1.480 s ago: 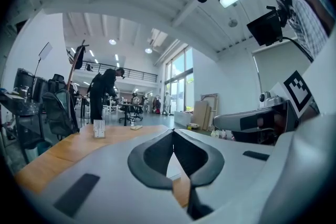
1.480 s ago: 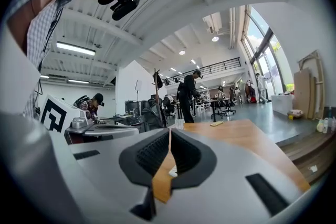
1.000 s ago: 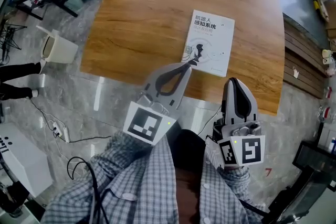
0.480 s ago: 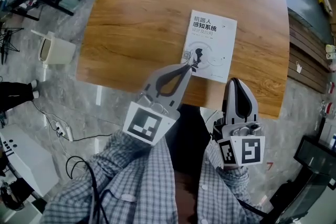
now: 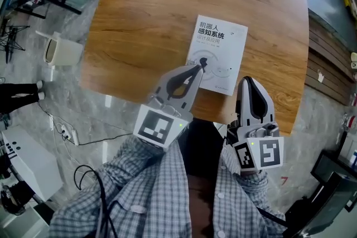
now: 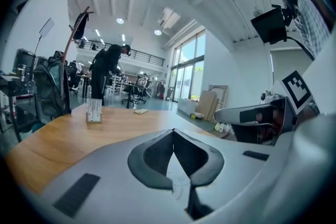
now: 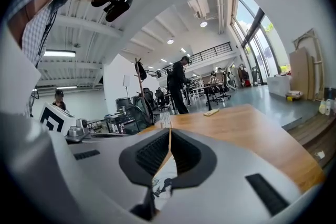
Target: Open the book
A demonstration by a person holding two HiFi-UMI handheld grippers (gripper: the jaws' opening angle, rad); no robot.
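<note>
Seen from the head view, a wooden tabletop (image 5: 150, 19) carries a closed white book (image 5: 220, 44), cover up, with dark print at its top and a small dark figure low on the cover. The book lies toward the tabletop's 4 o'clock, close to the near edge.

The left claw (image 5: 199, 64) is closed, its two tips meeting in a point. That point sits over the book's 7 o'clock corner; whether it touches the cover cannot be told. In the left gripper view the left claw's (image 6: 173, 132) tips press together with nothing between them, and a patch of white cover shows below.

The right claw (image 5: 248, 82) is closed too, and empty. It hangs just beside the book's 5 o'clock corner, above bare wood. Its own view shows the same meeting tips (image 7: 169, 131).

Checked sleeves (image 5: 150, 192) fill the bottom of the head view. A white bin (image 5: 61, 50) stands on the floor at the tabletop's 9 o'clock.
</note>
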